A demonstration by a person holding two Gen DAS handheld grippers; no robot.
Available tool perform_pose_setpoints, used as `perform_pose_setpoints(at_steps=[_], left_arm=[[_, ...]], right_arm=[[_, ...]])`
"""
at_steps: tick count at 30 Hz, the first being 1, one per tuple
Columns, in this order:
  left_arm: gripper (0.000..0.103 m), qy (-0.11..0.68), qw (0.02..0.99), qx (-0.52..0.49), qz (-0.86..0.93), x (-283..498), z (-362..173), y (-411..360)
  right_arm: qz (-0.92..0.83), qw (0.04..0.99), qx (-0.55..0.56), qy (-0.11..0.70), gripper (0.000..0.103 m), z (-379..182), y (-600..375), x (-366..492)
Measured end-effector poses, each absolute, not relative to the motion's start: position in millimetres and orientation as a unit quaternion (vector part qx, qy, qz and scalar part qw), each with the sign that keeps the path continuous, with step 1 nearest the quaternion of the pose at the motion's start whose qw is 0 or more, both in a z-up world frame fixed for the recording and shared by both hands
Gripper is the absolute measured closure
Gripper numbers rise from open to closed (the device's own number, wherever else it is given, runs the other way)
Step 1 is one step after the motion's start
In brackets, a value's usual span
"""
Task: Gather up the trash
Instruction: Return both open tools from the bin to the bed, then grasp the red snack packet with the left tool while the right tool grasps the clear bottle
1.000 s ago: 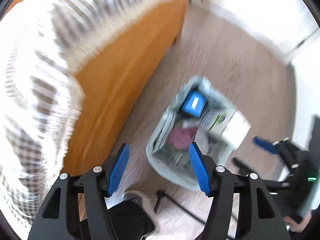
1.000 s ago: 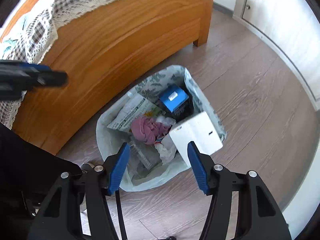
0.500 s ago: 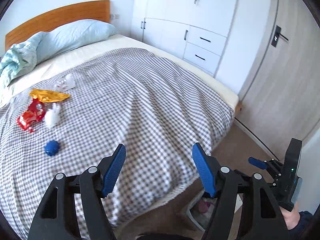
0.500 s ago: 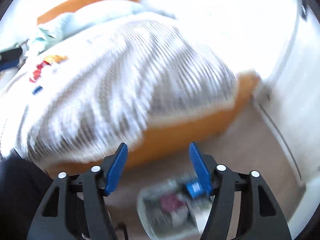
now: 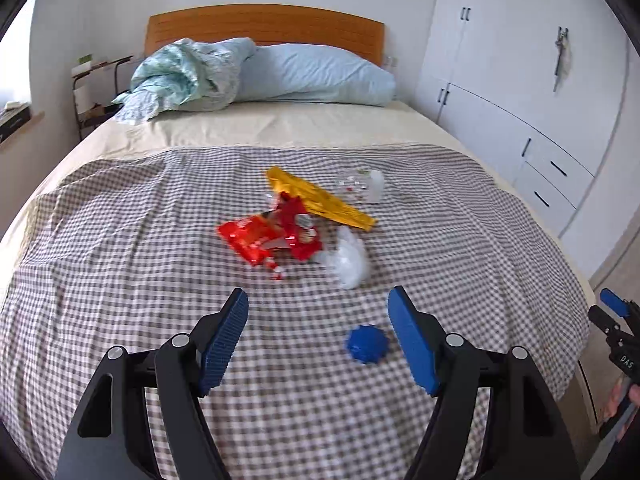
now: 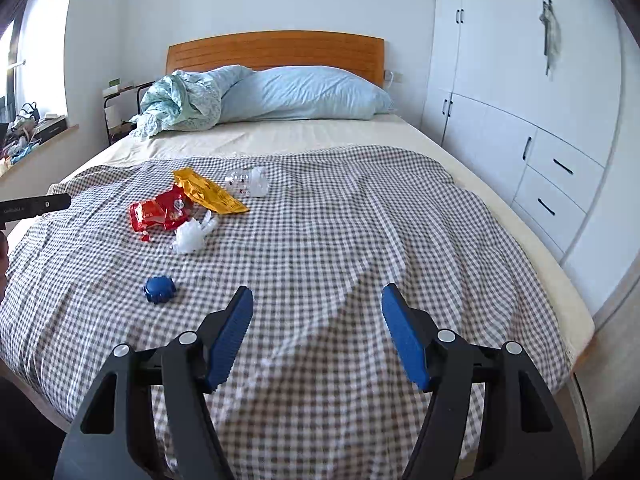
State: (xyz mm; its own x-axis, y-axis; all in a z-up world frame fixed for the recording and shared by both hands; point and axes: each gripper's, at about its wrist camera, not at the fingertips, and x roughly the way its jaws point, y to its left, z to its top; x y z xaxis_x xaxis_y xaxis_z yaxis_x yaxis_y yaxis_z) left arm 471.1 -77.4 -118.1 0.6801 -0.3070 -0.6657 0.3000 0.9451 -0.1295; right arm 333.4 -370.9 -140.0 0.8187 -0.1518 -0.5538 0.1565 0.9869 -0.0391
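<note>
With both grippers empty — left gripper (image 5: 318, 338) opening, right gripper (image 6: 316, 334) spread — I should straddle the blue cap (image 5: 367, 344) squarely before pinching.

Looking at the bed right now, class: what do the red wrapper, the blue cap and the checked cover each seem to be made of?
Red wrapper: probably glossy plastic film; it shines and crumples sharply.
Blue cap: likely hard moulded plastic, matte, with a ridged rim.
Checked cover: woven cloth, matte; it drapes in soft folds.
</note>
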Motion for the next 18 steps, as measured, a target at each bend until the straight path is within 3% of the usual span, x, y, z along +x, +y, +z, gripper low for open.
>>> perform_pose_setpoints(at_steps=[7, 18], left_arm=[[0.033, 0.396, 0.904, -0.081, -0.139, 546, -150, -18], [0.041, 0.447, 0.868, -0.178, -0.124, 651, -241, -8]], right_arm=[[-0.033, 0.955, 0.009, 0.294, 0.039, -143, -354, 417], [0.006, 0.951, 0.017, 0.309, 0.039, -154, -355, 528]])
